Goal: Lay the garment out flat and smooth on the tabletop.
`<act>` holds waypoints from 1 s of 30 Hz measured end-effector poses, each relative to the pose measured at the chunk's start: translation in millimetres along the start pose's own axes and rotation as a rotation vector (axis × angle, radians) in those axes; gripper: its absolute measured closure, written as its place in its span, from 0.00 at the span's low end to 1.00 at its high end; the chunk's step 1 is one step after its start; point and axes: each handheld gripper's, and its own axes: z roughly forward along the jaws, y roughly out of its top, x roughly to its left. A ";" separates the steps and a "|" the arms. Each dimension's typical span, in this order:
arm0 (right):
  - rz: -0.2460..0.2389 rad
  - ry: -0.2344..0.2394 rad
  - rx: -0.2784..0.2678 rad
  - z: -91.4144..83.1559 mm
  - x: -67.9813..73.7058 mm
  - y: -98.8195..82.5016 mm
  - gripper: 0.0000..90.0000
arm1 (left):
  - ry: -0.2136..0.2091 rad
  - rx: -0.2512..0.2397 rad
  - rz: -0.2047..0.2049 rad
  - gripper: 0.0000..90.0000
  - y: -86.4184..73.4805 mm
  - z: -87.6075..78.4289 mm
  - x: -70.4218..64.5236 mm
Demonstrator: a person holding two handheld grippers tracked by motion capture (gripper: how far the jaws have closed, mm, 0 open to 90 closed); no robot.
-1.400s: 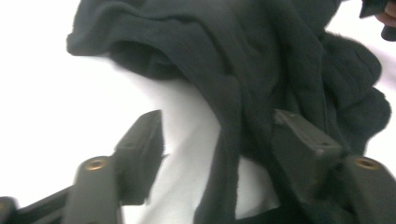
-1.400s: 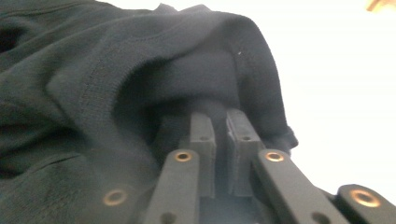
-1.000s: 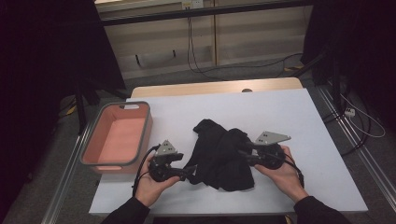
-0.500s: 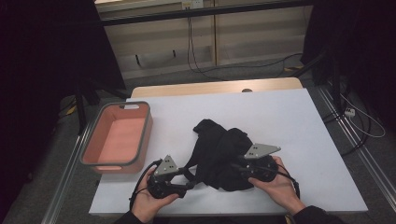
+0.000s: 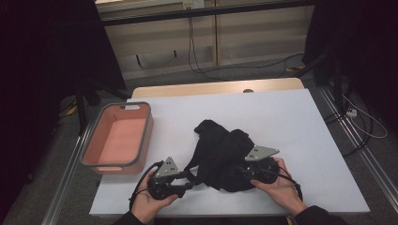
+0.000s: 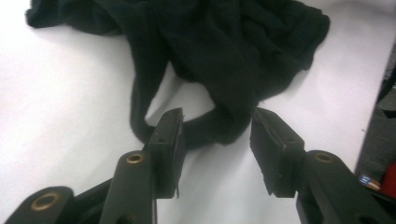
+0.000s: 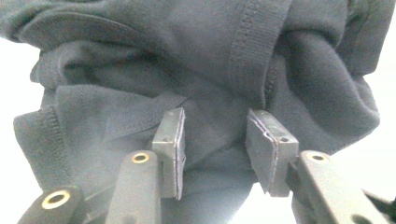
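Note:
A crumpled black garment [image 5: 220, 150] lies in the middle of the white table [image 5: 291, 117]. My left gripper [image 5: 190, 180] sits at the garment's near left corner. Its jaws have just been closing, and a dark band of the cloth [image 6: 210, 126] lies between them without being pinched. In the left gripper view, that gripper [image 6: 217, 135] still shows a gap beside the right pad. My right gripper [image 5: 240, 169] is pushed into the garment's near right edge. A fold of the cloth [image 7: 187, 56] fills the space ahead of the right gripper [image 7: 215, 140], whose pads stand apart.
A pink rectangular bin [image 5: 147, 140] stands at the table's left side, with nothing showing inside. The table's front edge runs just below both hands. Cables lie on the floor behind and to the right of the table.
Both hands have drawn back toward the table's front edge and in toward the garment's near corners. The left jaws have narrowed around the cloth band.

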 end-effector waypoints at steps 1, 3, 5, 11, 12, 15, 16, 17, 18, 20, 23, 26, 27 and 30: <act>-0.007 0.015 0.004 1.4 0.4 -0.7 0.70 | 0.018 0.004 0.003 0.63 -0.6 -1.0 0.3; -0.020 0.021 0.016 3.8 3.6 -1.1 0.74 | 0.045 0.013 0.005 0.64 -4.2 -3.9 2.0; -0.036 0.025 0.025 5.2 5.4 0.1 0.81 | 0.055 0.015 0.004 0.64 -6.9 -5.9 4.7; -0.039 0.036 -0.003 -1.1 5.3 4.1 0.90 | 0.019 0.012 0.062 0.60 -2.9 1.8 -8.0; -0.029 0.048 -0.020 -3.8 4.9 4.8 0.91 | 0.025 0.030 0.086 0.57 -1.7 4.7 -10.1; -0.020 0.051 -0.053 -9.4 3.6 6.9 0.91 | 0.039 0.052 0.093 0.55 -1.0 12.7 -12.9; -0.016 0.053 -0.057 -10.0 3.0 7.2 0.91 | 0.057 0.065 0.101 0.55 -0.8 17.2 -12.6; -0.010 0.054 -0.062 -10.4 2.0 7.4 0.91 | 0.057 0.079 0.102 0.58 -0.8 19.1 -11.8; -0.008 0.055 -0.065 -10.6 1.6 7.5 0.91 | 0.061 0.090 0.102 0.60 -0.9 21.9 -10.7; -0.001 0.056 -0.074 -12.1 0.6 7.9 0.92 | 0.051 0.101 0.065 0.72 -1.2 25.3 -8.6; 0.009 0.063 -0.096 -15.6 -1.3 9.7 0.92 | 0.016 0.095 0.031 0.90 2.6 20.2 -2.8; 0.022 0.057 -0.120 -19.6 -4.7 11.5 0.92 | -0.011 0.024 -0.008 0.92 11.3 5.7 3.5; 0.023 0.053 -0.127 -21.0 -5.8 12.1 0.92 | -0.013 0.008 -0.017 0.93 13.5 1.7 6.3; 0.030 0.054 -0.149 -24.1 -8.6 14.9 0.93 | -0.034 -0.065 -0.079 0.93 19.2 -7.8 17.2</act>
